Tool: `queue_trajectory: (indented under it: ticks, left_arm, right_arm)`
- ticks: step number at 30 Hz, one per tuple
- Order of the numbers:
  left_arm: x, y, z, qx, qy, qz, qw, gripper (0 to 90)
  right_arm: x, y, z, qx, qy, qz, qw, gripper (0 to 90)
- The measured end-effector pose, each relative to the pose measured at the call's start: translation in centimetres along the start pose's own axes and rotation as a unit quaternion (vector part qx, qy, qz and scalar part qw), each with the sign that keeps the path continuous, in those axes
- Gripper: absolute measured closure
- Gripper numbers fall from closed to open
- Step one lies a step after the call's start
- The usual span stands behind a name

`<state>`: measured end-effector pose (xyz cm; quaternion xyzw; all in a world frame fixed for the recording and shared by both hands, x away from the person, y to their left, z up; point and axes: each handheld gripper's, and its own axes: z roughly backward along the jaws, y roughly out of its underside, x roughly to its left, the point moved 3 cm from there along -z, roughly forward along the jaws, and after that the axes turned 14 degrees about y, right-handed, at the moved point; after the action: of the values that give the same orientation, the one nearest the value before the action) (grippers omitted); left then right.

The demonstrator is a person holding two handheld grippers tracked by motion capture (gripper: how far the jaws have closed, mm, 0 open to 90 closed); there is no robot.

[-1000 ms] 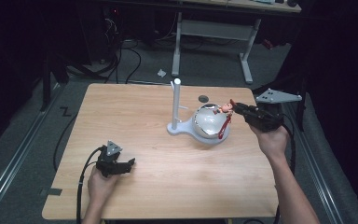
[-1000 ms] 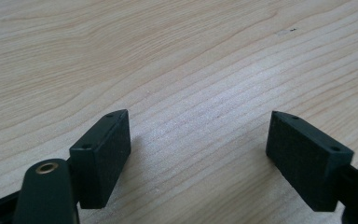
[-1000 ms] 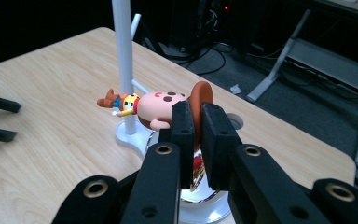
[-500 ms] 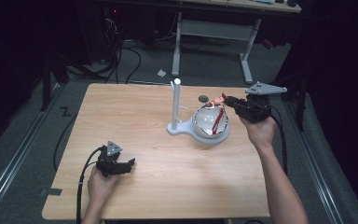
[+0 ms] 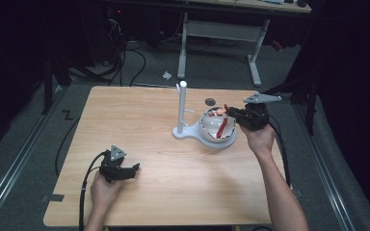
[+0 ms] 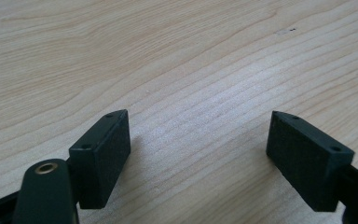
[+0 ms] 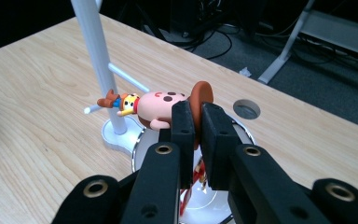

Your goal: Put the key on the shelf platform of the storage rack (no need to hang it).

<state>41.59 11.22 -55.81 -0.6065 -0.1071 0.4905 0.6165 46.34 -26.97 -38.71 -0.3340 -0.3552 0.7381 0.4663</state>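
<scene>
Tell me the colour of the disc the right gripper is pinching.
Orange-brown disc; clearest in the right gripper view.

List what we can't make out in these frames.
- Toy: its lower part is hidden behind the right gripper in the right gripper view; too small to read in the high view.
- Bowl: contents mostly hidden by that gripper; red strap end unclear.
- Stand: top cut off by the frame edge in the right gripper view.
- Left gripper: open over bare table; the high view is too coarse for detail.
</scene>
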Motion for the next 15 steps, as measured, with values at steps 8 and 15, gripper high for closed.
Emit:
queue_trajectory:
  ticks: [8,15]
  left_arm:
    - [0.0,0.0,0.0,0.000,0.000,0.000,1.0000,22.0]
    - [0.0,0.0,0.0,0.000,0.000,0.000,1.0000,22.0]
  right_arm:
    - [0.4,0.8,-1.4,0.020,0.013,0.012,0.9996,84.6]
    - [0.6,2.2,-2.8,0.038,0.019,0.005,0.9991,84.6]
